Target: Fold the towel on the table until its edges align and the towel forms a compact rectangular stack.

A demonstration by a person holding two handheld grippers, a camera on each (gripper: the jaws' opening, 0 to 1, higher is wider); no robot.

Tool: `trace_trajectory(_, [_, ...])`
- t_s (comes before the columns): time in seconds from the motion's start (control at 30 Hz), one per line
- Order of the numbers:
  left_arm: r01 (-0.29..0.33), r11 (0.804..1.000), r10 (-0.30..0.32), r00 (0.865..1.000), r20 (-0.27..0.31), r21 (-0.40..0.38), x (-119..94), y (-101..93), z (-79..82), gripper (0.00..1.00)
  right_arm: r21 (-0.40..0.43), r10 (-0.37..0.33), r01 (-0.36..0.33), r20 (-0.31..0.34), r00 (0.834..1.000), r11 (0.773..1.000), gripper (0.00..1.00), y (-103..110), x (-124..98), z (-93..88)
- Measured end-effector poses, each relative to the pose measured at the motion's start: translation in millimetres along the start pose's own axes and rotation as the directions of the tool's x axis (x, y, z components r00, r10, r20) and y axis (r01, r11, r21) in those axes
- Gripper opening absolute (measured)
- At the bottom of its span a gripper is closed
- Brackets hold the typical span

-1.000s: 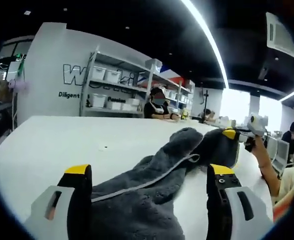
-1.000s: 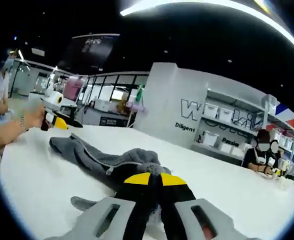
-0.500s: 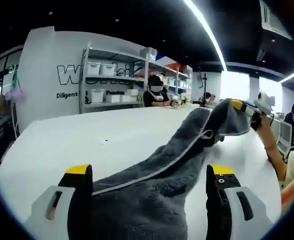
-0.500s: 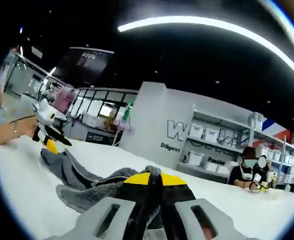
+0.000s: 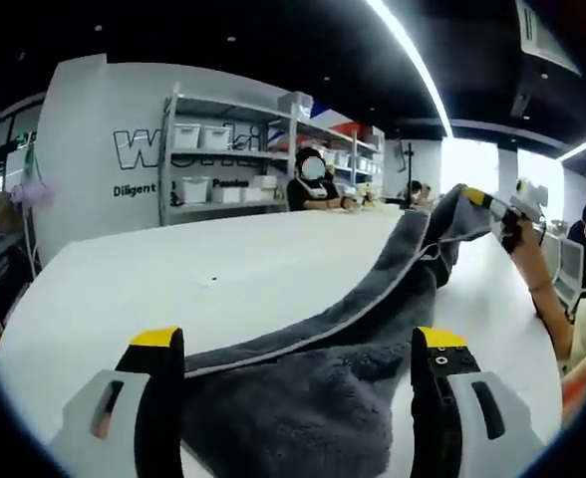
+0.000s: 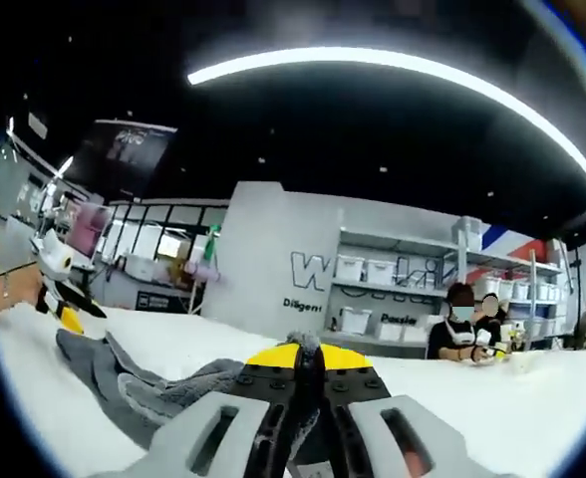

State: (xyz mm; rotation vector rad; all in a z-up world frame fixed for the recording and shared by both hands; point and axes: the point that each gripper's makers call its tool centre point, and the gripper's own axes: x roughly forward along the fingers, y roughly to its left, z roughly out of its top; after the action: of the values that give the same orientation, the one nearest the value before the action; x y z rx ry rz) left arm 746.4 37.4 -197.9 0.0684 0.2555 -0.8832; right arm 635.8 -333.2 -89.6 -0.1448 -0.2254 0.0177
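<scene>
The large white wall panel (image 5: pixel 114 129) behind the metal storage shelves (image 5: pixel 223 159) carries big outlined letters beginning "W", the rest hidden by the shelving. Below them stands smaller dark print: "Diligent", then a blurred word behind the shelves, perhaps "Passion".

The towel (image 5: pixel 323 388) is thick grey cloth, fluffy and matt, with a smooth paler hem. The table (image 5: pixel 173 289) has a smooth white matt top. The left gripper (image 5: pixel 298 398) looks like pale grey plastic with matt black, yellow-tipped jaws.
</scene>
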Motion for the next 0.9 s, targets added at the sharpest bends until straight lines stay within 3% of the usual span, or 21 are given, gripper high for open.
trace_trajectory(0.2, [0.003,1.000,-0.003,1.000,-0.003,0.000,-2.4,-9.4,-4.2,0.93,0.055,-0.092,0.100,-0.124,0.988,0.994,0.02,-30.8,1.8,-33.0])
trace_trajectory(0.33, [0.002,1.000,-0.002,1.000,-0.008,-0.002,-3.0,-11.0,-6.7,0.93,0.045,-0.133,0.147,-0.227,0.965,0.988,0.02,-42.1,-1.6,-57.7])
trace_trajectory(0.67, [0.001,1.000,-0.001,1.000,-0.015,-0.005,-1.5,-7.6,-7.2,0.92,0.010,-0.154,0.165,-0.319,0.935,0.986,0.05,-55.0,-3.8,-81.3])
trace_trajectory(0.8, [0.001,1.000,-0.001,1.000,-0.017,-0.006,-0.7,-4.5,-6.3,0.92,0.022,-0.170,0.189,-0.345,0.923,0.982,0.18,-56.7,-8.7,-85.6])
trace_trajectory(0.9, [0.000,1.000,0.000,1.000,-0.024,-0.008,-0.2,-4.7,-7.8,0.92,0.037,-0.169,0.194,-0.354,0.920,0.980,0.20,-56.1,-9.1,-88.5])
